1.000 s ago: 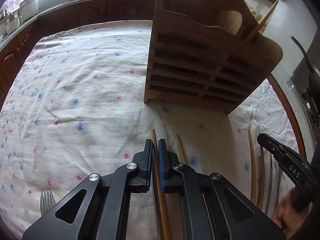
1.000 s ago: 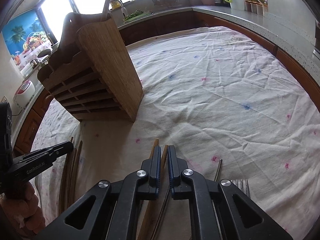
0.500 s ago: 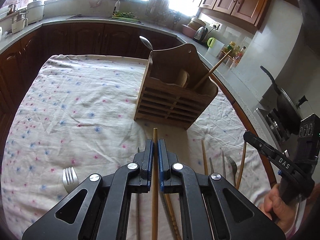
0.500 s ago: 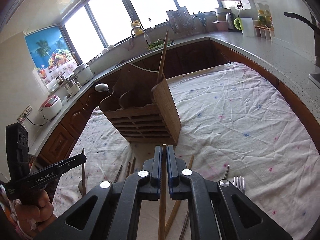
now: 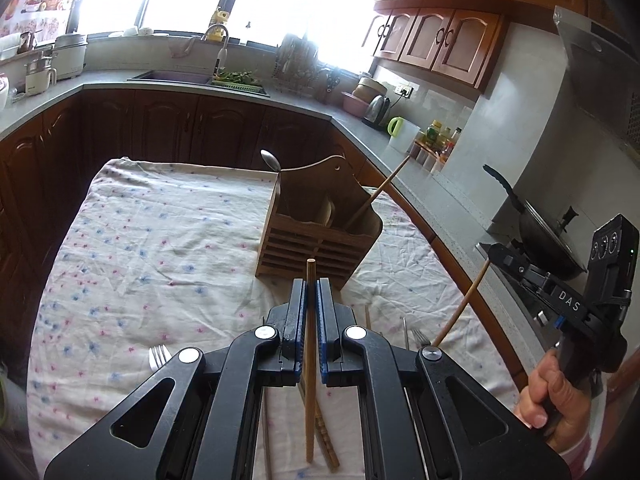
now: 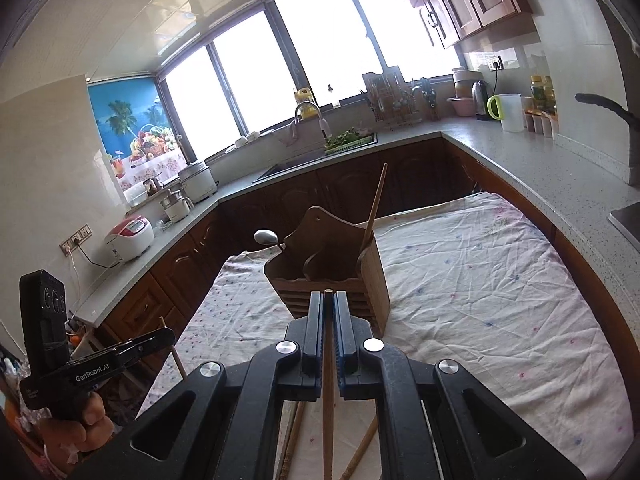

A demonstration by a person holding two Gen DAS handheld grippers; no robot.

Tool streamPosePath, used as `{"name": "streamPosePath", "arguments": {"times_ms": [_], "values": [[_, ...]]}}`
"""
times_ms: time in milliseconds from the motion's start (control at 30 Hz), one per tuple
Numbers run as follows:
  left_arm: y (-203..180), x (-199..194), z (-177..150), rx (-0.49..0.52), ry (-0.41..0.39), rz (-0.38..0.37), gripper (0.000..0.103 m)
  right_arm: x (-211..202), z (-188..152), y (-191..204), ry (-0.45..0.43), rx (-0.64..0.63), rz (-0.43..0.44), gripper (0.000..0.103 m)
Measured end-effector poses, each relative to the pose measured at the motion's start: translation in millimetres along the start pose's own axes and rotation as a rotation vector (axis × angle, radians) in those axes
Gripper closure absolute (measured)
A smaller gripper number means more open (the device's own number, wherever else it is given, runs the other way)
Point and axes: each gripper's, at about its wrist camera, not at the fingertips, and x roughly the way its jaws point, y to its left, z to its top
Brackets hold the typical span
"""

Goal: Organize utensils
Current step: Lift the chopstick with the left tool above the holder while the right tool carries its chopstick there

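My left gripper is shut on a wooden chopstick and holds it above the table. My right gripper is shut on another wooden chopstick, also raised. The wooden utensil holder stands on the cloth ahead of both and also shows in the right wrist view. A metal spoon and a chopstick stand in it. More chopsticks and forks lie on the cloth below.
The table wears a flowered white cloth. Dark cabinets and a grey counter run round it. A wok sits on the stove at the right. The right gripper also shows in the left wrist view.
Both grippers have risen well above the cloth, each lifting its chopstick. The utensil holder now looks smaller and farther off.
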Motion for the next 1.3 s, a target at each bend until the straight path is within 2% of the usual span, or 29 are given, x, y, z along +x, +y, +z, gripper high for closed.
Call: {"name": "streamPosePath", "arguments": {"times_ms": [467, 867, 967, 1100, 1300], "values": [[-2, -11, 33, 0.002, -0.102, -0.006, 0.099, -2, 32, -3, -0.09, -0.003, -0.002, 0.098], [3, -15, 115, -0.047, -0.343, 0.025, 0.099, 9, 94, 4, -0.24, -0.025, -0.008, 0.098], [4, -9, 135, -0.05, -0.407, 0.044, 0.099, 14, 110, 4, -0.286, -0.026, -0.021, 0.098], [7, 8, 153, -0.062, -0.455, 0.073, 0.099, 26, 125, 1, -0.329, -0.026, -0.046, 0.098], [18, 50, 149, -0.074, -0.463, 0.099, 0.099, 62, 119, -11, -0.3, -0.009, -0.061, 0.098]]}}
